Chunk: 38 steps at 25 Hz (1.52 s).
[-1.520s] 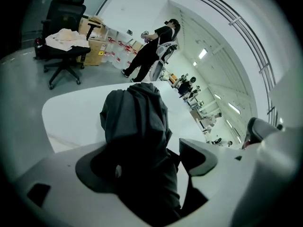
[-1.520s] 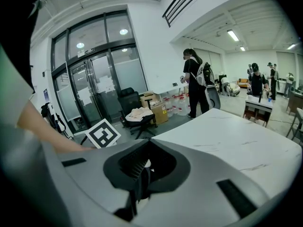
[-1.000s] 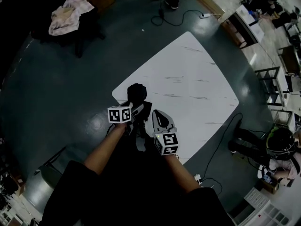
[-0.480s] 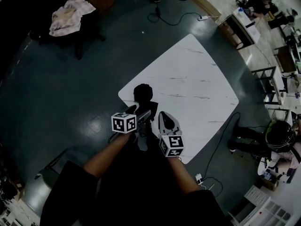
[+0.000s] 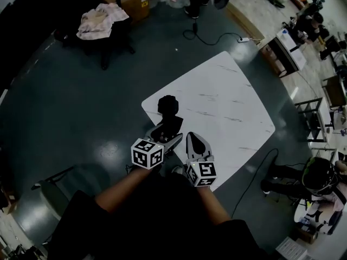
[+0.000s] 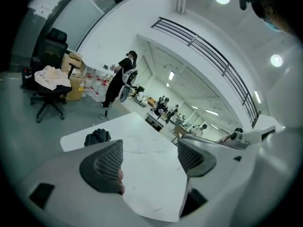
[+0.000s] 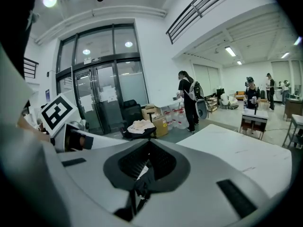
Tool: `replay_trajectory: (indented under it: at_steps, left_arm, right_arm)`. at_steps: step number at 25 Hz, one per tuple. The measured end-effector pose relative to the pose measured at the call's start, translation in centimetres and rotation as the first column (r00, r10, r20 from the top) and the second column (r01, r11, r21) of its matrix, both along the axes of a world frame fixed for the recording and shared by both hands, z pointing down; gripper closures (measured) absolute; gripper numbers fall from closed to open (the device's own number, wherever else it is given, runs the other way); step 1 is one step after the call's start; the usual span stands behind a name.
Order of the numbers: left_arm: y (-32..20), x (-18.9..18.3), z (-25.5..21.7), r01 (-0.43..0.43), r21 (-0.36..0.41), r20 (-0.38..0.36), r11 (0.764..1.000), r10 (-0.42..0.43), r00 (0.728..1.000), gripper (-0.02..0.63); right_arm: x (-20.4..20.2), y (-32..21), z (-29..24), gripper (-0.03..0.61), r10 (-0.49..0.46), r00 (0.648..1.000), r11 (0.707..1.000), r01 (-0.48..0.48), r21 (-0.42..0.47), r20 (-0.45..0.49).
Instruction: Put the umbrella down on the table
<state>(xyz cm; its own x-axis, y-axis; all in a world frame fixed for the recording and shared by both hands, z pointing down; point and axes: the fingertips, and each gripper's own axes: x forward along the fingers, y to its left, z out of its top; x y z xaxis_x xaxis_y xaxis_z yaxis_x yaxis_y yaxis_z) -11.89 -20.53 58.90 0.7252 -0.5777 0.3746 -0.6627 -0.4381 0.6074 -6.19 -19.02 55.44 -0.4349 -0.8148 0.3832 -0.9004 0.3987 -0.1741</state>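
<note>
The folded black umbrella [image 5: 168,104] lies bunched on the white table [image 5: 227,107] near its left corner; in the left gripper view the umbrella [image 6: 97,137] sits ahead and to the left on the table [image 6: 147,174]. My left gripper [image 5: 168,134] [image 6: 149,157] is open, nothing between its jaws, a short way back from the umbrella. My right gripper [image 5: 193,141] [image 7: 147,162] is over the table's near edge, its jaws shut on a thin black strap [image 7: 139,186] that hangs down. I cannot tell what the strap belongs to.
An office chair draped with cloth [image 5: 103,20] and a cardboard box [image 5: 133,4] stand on the dark floor at the back left. A cable [image 5: 217,34] trails behind the table. Desks and a seated person [image 5: 320,177] are at the right. People stand further off.
Both grippers have drawn back toward the person, away from the umbrella, which stays in place on the table. The head camera has tilted a little.
</note>
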Motion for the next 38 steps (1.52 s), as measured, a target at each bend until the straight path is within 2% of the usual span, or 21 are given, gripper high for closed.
replay_trajectory:
  at_steps: [2,5,9,11,13,20,29,38]
  left_arm:
    - [1.5,0.5,-1.9,0.041,0.059,0.01,0.997,-0.041,0.999,0.266]
    - [4.1,1.2,-4.8,0.109,0.148,0.03,0.983,-0.114,0.993,0.395]
    - [7.7,2.2,-8.3,0.166,0.278,0.093,0.946,-0.198,0.976,0.542]
    - [9.6,3.1,-9.6,0.165,0.337,0.106,0.927,-0.212,0.972,0.574]
    - [11.3,4.0,-10.3,0.16,0.38,0.124,0.911,-0.222,0.967,0.584]
    - [16.1,6.6,-12.2,0.19,0.45,0.127,0.873,-0.273,0.954,0.591]
    - [17.1,8.8,-13.7,0.179,0.512,0.13,0.84,-0.282,0.951,0.591]
    - [17.7,8.8,-13.8,0.205,0.529,0.122,0.824,-0.313,0.942,0.591]
  right_arm:
    - [1.0,1.2,-1.5,0.562,-0.022,1.0,0.999,0.022,0.033,-0.004]
    - [2.6,3.3,-3.8,0.561,-0.036,0.999,0.996,0.036,0.086,0.006]
    - [4.2,6.6,-6.4,0.561,-0.056,0.998,0.989,0.052,0.139,0.025]
    - [4.7,8.4,-7.3,0.563,-0.073,0.997,0.983,0.068,0.168,0.025]
    - [5.0,10.1,-7.6,0.561,-0.087,0.996,0.979,0.082,0.185,0.023]
    - [5.5,14.4,-9.0,0.562,-0.141,0.99,0.962,0.134,0.238,0.013]
    - [6.8,14.9,-10.8,0.563,-0.14,0.99,0.944,0.139,0.299,-0.019]
    - [6.2,15.5,-10.7,0.563,-0.191,0.981,0.93,0.192,0.313,-0.036]
